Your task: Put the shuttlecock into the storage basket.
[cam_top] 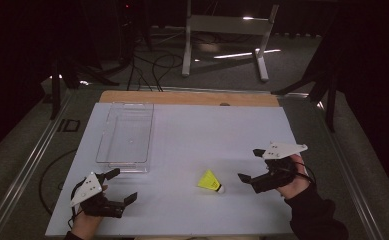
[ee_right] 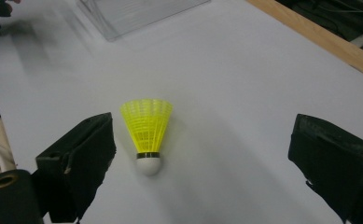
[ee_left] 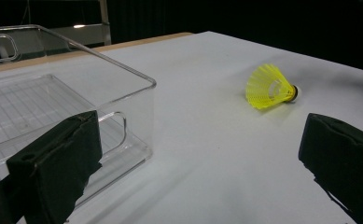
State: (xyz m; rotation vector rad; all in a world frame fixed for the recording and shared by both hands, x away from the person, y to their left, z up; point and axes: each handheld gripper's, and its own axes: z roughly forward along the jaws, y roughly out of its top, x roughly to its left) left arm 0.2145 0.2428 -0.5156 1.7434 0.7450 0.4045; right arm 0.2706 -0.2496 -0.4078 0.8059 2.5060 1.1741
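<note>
A yellow shuttlecock (cam_top: 209, 181) with a white cork lies on its side on the white table top (cam_top: 207, 130), towards the front right. My right gripper (cam_top: 249, 164) is open just to its right, jaws pointing at it. In the right gripper view the shuttlecock (ee_right: 147, 128) lies close ahead, nearer the left jaw, cork towards me, between the open right gripper (ee_right: 207, 154). My left gripper (cam_top: 123, 185) is open at the front left with nothing in it. In the left gripper view the shuttlecock (ee_left: 268, 87) lies farther off, beyond the open left gripper (ee_left: 200, 154).
A clear plastic bin (cam_top: 124, 132) stands empty at the left middle of the table, just ahead of my left gripper; its near corner (ee_left: 142, 88) is close to the left jaw. A wooden strip (cam_top: 192, 97) runs along the table's far edge. A metal stand (cam_top: 224, 37) is on the floor beyond.
</note>
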